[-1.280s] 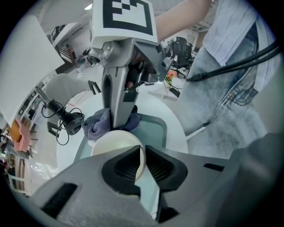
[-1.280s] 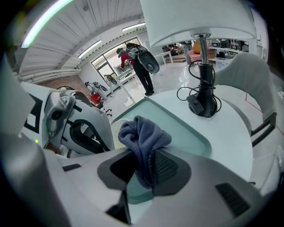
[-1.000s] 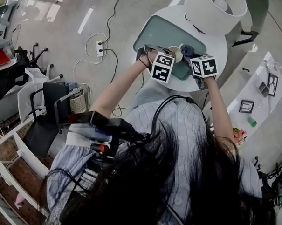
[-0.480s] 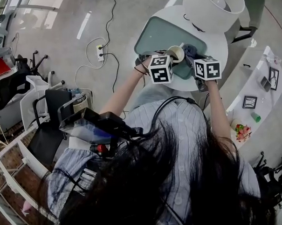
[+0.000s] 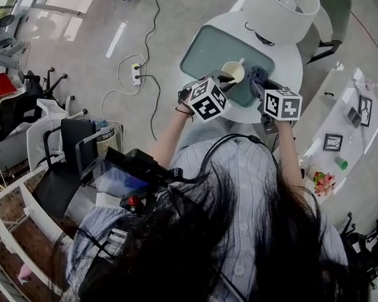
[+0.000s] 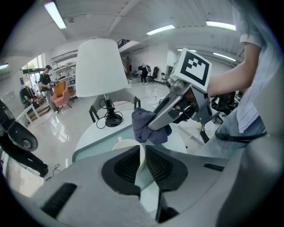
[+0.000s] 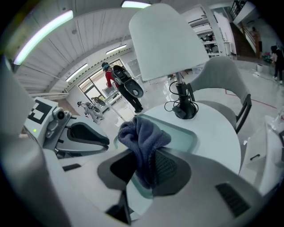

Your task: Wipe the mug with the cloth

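Cream ceramic: mug (image 6: 126,143) wall pinched between left gripper (image 6: 142,153) jaws, over teal tray (image 6: 98,142). Right gripper (image 7: 144,156) jaws clamped on blue-grey cloth (image 7: 141,131), just beside mug; contact unclear. Best practice: hold mug steady, sweep cloth round rim, then outer wall.

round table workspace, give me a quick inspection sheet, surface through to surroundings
surface: white round table with a green mat
job's things: cream mug over the mat; blue-grey cloth close beside it
clutter: lamp at the far edge; nothing else seen
grippers: left tongs shut on the mug's wall; right tongs shut on the cloth
cables: lamp's cable on the table; power strip with leads on the floor
surroundings: chairs; side shelf with picture frames
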`<state>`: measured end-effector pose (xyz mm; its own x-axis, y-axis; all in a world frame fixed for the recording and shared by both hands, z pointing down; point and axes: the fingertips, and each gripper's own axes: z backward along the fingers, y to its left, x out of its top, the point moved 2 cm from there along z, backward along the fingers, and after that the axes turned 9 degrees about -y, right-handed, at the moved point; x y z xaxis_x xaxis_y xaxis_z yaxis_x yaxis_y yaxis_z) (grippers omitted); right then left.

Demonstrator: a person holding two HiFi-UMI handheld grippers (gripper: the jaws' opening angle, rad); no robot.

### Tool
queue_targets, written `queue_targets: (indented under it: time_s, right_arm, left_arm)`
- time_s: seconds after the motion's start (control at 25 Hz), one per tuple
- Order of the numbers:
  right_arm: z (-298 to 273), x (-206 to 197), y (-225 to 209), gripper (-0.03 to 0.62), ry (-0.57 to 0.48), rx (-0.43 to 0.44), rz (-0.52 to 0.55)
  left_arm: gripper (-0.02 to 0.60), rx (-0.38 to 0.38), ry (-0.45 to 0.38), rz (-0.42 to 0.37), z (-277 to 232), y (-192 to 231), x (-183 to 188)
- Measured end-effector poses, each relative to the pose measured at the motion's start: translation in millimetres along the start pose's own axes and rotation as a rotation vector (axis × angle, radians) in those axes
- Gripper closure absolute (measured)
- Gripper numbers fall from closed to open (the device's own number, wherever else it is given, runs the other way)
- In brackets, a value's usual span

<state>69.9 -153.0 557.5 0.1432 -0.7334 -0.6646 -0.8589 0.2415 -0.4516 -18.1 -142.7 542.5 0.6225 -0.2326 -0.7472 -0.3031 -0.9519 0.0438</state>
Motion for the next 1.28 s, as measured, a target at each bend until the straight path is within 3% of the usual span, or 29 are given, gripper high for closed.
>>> queue_targets:
  time_s: [0.4,0.64,1.0,1.28]
  right_arm:
    - [41.2,-12.0,14.1,0.496,-0.04,0.06,0.003]
    - [55.6,-20.8,31.1,0.496,-0.053,0.118,0.024]
    - [62.9,-35.5,50.8,0.496,-0.052,0.147,0.017]
    - [71.3,-45.3,66.5,0.496,-0.076,0.103,0.031]
  left_arm:
    - [0.544,0.253,-0.077,0.238,19.1,-19.5,-5.2]
    - [0.548,0.354,-0.082,0.335,37.9,-34.1,-16.8]
    - [0.555,0.363,-0.085,0.372,59.2,-51.8,-24.9]
    - [0.555,0.358,-0.099,0.385,86.6,-67.5,-34.6]
